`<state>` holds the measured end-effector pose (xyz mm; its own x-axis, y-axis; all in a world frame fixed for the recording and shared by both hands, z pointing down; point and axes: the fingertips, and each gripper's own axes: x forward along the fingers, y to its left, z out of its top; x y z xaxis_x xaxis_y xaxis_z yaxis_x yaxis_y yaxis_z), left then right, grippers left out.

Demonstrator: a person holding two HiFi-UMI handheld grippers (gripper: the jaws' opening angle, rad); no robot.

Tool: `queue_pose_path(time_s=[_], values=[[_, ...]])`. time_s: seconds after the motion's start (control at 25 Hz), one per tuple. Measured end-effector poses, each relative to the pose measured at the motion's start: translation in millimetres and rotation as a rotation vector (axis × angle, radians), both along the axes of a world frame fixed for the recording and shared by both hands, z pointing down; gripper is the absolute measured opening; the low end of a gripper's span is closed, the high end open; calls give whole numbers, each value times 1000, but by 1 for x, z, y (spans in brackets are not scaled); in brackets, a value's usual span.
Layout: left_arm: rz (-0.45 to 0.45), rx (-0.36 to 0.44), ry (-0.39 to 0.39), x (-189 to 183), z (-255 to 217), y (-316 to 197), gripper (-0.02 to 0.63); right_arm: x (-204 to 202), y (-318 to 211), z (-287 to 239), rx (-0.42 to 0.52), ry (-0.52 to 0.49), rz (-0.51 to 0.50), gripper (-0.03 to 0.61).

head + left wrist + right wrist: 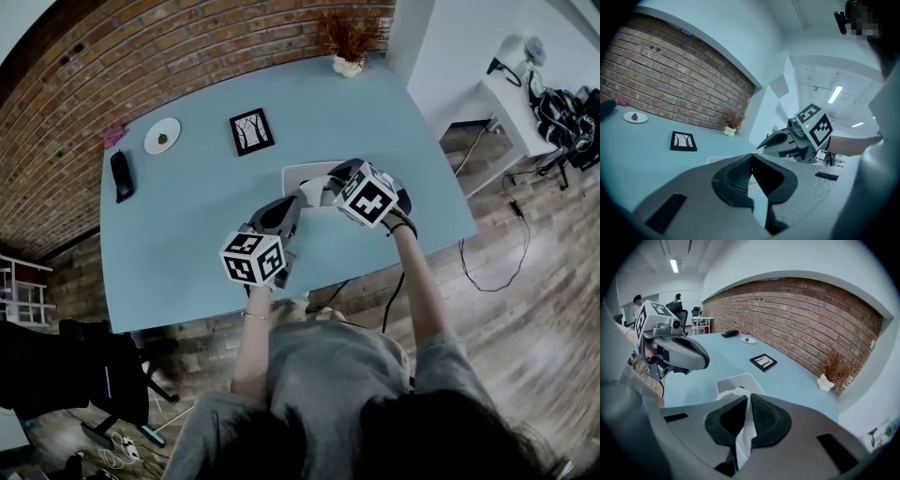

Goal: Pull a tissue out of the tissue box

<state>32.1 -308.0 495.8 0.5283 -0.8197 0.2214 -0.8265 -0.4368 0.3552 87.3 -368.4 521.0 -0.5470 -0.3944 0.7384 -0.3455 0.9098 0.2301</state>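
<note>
A pale, open-topped tissue box (298, 174) rests on the light blue table (187, 244), near its front edge. My right gripper (746, 397) is shut on a white tissue (748, 427), which runs up from the box (739, 382) between the pads. In the head view that gripper (315, 192) hangs just above the box's near side. My left gripper (286, 208) hovers to the box's left with its jaws together and nothing in them. It shows in the right gripper view (705, 363) as a single closed point. The left gripper view looks past its own tips (752, 157) to the right gripper (762, 144).
A black-framed picture (251, 131) lies behind the box. A white plate (162, 135) and a black case (121, 175) sit at the far left, and a dried plant in a white vase (349, 64) at the back edge. A brick wall stands behind the table.
</note>
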Motion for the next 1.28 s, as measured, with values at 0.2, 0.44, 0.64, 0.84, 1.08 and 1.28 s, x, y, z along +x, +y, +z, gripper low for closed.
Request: queue_pose_path(time_s=[0.2, 0.44, 0.64, 0.84, 1.08, 1.28], values=[[27, 16, -6, 9, -8, 4, 3, 6, 5, -16, 21, -33, 2, 2], [60, 40, -12, 20, -17, 11, 3, 13, 12, -26, 45, -44, 9, 2], [76, 38, -46, 24, -21, 17, 3, 17, 19, -34, 61, -64, 16, 2], [85, 57, -58, 28, -27, 23, 3, 24, 26, -39, 88, -86, 28, 2], [86, 62, -85, 31, -27, 29, 3, 27, 35, -40, 105, -99, 32, 2], [84, 90, -81, 33, -36, 35, 3, 33, 39, -49, 138, -114, 49, 2]])
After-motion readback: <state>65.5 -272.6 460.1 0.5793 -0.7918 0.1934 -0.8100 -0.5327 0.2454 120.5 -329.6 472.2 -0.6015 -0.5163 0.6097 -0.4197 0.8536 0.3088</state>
